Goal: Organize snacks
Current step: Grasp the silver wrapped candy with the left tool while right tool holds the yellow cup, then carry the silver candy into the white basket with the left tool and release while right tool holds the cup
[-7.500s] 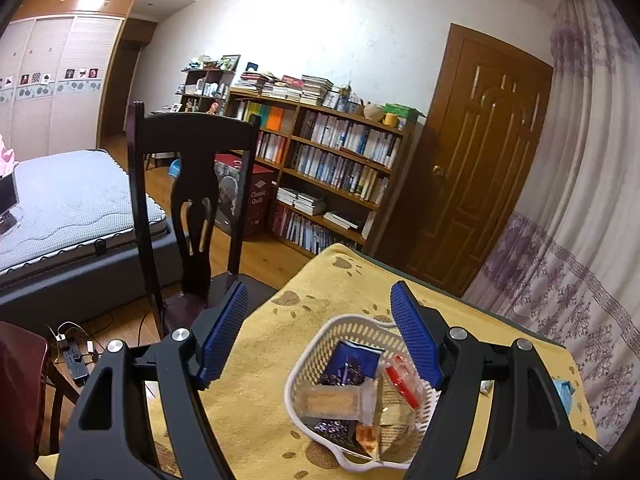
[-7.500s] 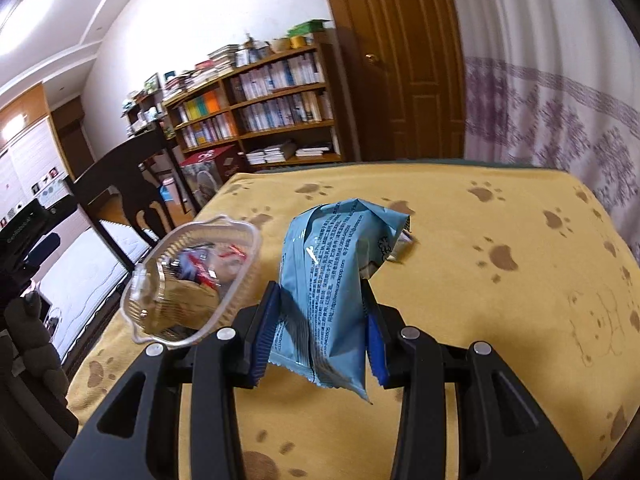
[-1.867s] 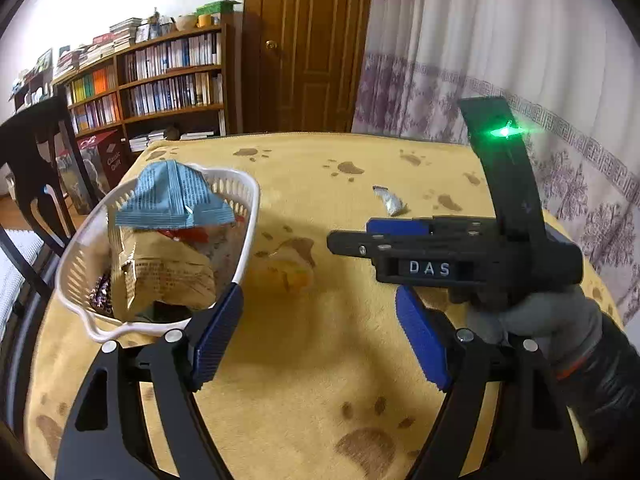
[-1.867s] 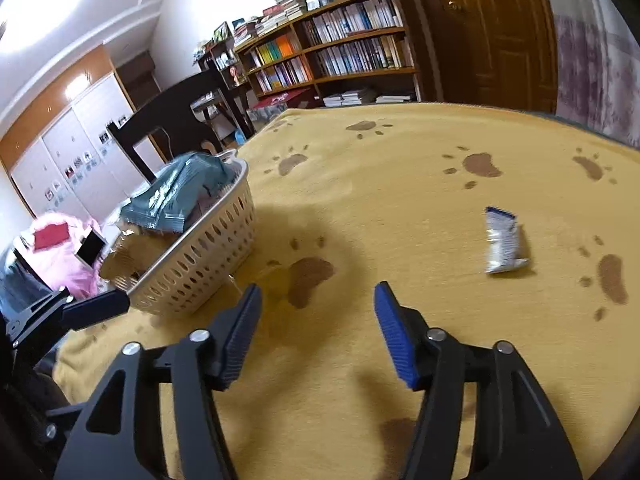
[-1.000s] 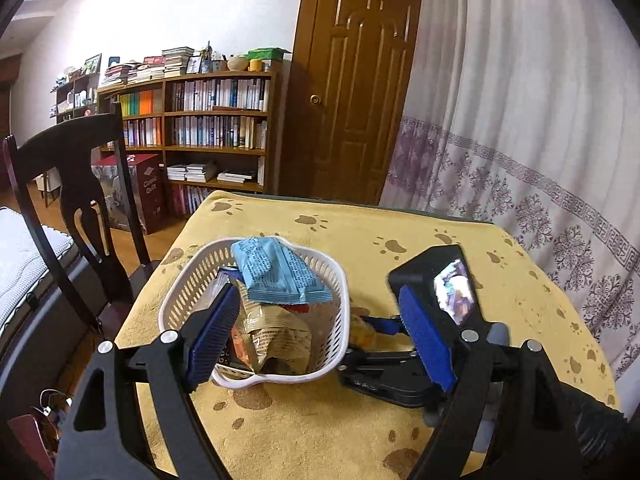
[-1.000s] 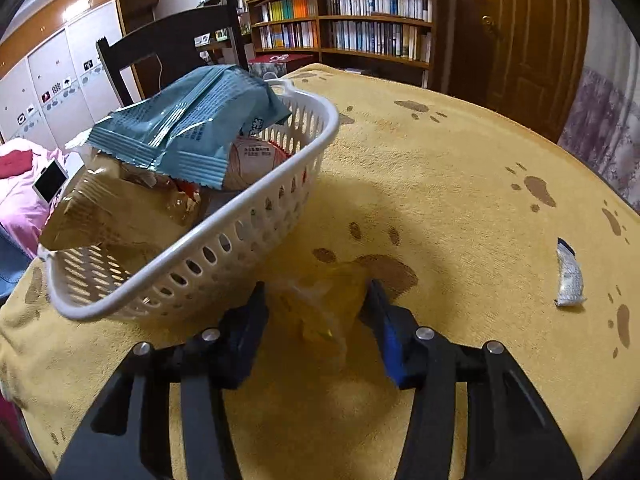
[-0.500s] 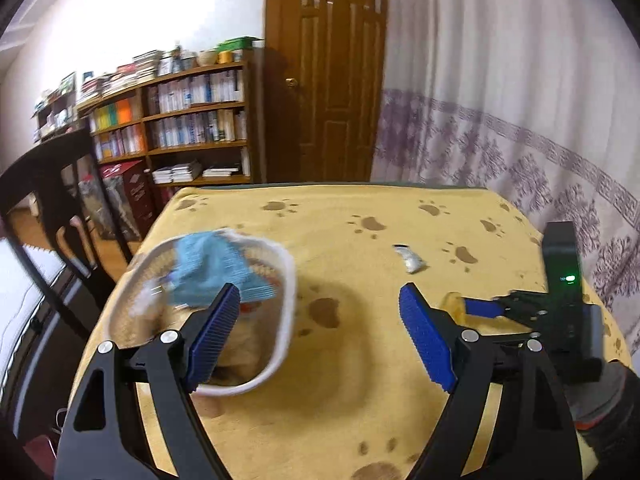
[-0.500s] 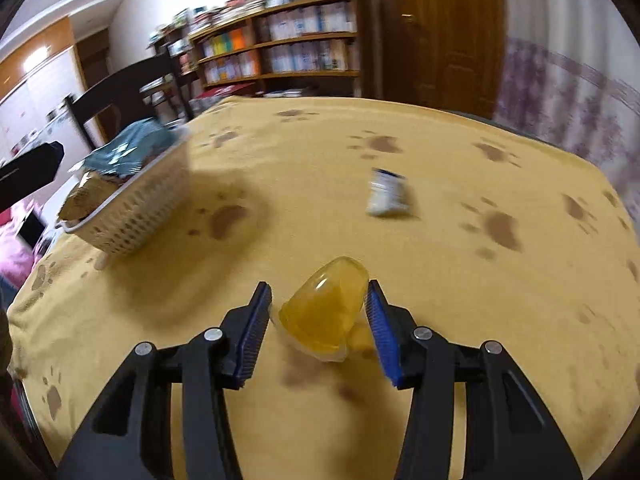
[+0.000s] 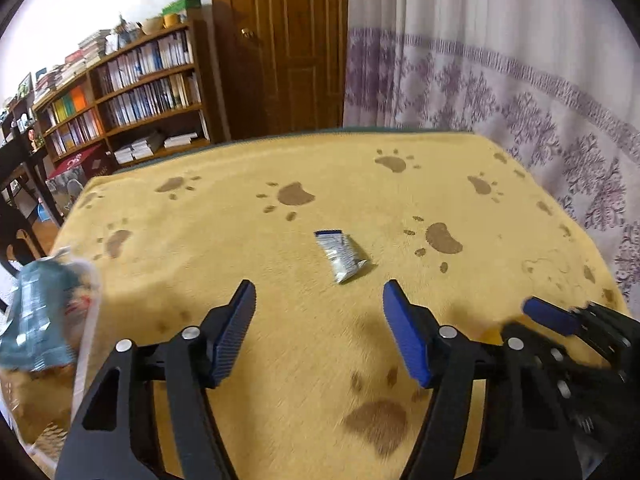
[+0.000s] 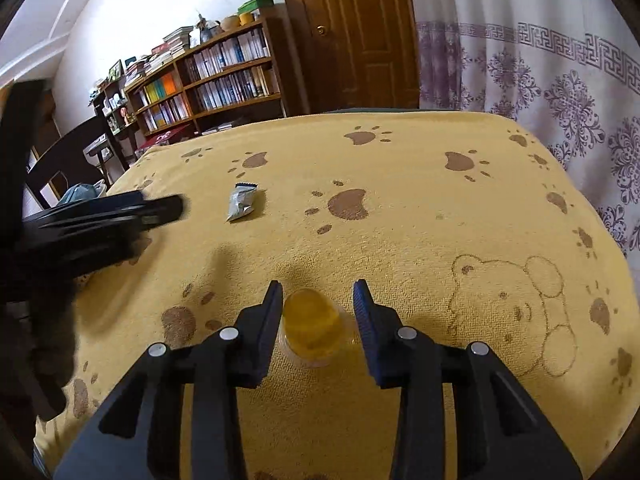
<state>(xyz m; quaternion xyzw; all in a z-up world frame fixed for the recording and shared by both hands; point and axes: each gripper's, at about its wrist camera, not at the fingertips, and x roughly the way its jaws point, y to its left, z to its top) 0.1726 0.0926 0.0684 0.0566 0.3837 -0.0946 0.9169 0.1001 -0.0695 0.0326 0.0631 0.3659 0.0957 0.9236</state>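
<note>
Right gripper (image 10: 317, 300) jaws now parted — the translucent yellow jelly cup (image 10: 312, 327) released onto the cloth, outside the basket. Left gripper (image 9: 318, 316) wide, empty, facing the small silver-blue foil packet (image 9: 340, 255) beyond the cup.

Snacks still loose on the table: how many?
2. A silver packet lies mid-table ahead of the open left gripper; a yellow jelly cup sits between the right gripper's fingers. Others may be out of view.

Legible text: none. Print on silver snack packet (image 9: 341, 255), blue bag (image 9: 34, 320) at 9 o'clock, book spines (image 10: 224, 76): too small.
</note>
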